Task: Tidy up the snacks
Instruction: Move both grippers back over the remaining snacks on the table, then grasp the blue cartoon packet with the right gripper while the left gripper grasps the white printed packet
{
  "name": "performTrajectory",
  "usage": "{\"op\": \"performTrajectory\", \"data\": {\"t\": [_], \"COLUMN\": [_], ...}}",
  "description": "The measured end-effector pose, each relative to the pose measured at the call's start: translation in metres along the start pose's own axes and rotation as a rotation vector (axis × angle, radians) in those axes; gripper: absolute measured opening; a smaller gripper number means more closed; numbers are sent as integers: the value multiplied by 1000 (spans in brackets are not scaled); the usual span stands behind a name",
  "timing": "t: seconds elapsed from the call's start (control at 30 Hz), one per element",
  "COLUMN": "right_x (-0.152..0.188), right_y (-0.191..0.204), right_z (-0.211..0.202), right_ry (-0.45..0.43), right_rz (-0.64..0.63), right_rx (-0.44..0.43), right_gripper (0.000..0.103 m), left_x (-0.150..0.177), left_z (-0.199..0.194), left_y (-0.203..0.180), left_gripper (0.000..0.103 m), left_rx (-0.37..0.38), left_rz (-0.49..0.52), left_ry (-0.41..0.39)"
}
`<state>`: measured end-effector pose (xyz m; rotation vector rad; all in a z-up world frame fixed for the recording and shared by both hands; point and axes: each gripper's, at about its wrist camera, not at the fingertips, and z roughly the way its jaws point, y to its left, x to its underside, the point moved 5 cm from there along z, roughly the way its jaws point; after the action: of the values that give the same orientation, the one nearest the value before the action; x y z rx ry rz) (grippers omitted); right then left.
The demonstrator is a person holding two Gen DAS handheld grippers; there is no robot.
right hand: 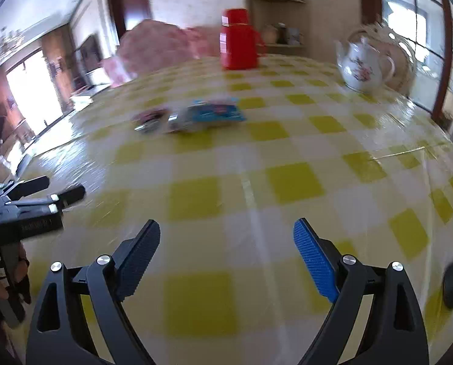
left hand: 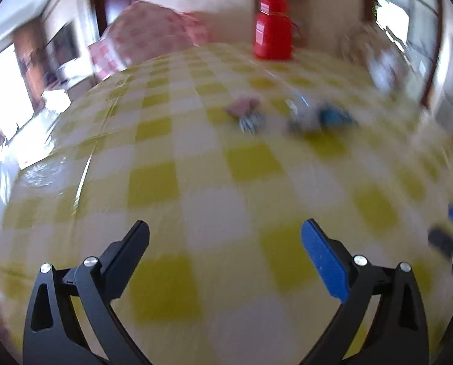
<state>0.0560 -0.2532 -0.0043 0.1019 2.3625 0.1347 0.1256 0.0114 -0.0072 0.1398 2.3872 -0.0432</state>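
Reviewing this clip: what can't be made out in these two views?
- Snack packets: left wrist view, motion blur; count and print unreadable.
- Teapot: a pale smear in the left view.
- Left gripper: right wrist view, cut by the frame edge.
- Shelf items: too small.

Left tongs [left hand: 225, 232] agape above checkered tablecloth [left hand: 208, 164], blurred snack packets [left hand: 290, 115] beyond
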Motion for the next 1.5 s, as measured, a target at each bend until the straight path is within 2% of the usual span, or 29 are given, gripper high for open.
{"op": "performTrajectory", "data": {"t": [0.13,0.23,0.37,0.47,0.57,0.6,0.63,0.7,0.8,0.87,0.97,1.07,1.27,1.37,1.5], "right_x": [-29,-51,-87,-105,-114,-117,-120,-124,-131,-138,-145,-152,-163,-168,-170], "right_y": [-10,-8,-15,-5,15,21,27,33,28,26,23,21,11,8,23], "right_z": [30,54,92,114,130,135,142,154,171,185,199,203,205,208,216], "right_ry": [-5,5,19,31,48,50,57,78,122,159,199,206,265,275,270], "right_rz": [12,-21,28,25,-17,-43,-92,-143,-137,-103,-1,84,366,481,367], "right_rx": [3,-23,-32,-48,-56,-37,26,60,118,106,33,25,-34,6,154], "right_gripper": [87,87,87,87,87,87,87,86,86,86,88,89,89,89,89], "left_x": [-33,-48,-51,-53,-53,-54,-53,-53,-50,-50,-48,-48,-48,-48,-48], "left_z": [35,49,54,41,42,41,40,39,36,35,33,31,30,30,30], "left_y": [13,29,42,43,43,43,42,42,42,41,41,41,40,41,41], "left_gripper": [100,100,100,101,101,101,101,101,101,101,101,101,101,101,101], "left_rx": [2,51,115,120,117,120,120,121,122,125,128,131,136,138,142], "left_rz": [-173,-317,-409,-404,-413,-412,-412,-417,-415,-413,-416,-416,-416,-417,-419], "left_ry": [-38,-71,-80,-170,-161,-168,-171,-173,-178,-182,-188,-191,-193,-193,-194]}}
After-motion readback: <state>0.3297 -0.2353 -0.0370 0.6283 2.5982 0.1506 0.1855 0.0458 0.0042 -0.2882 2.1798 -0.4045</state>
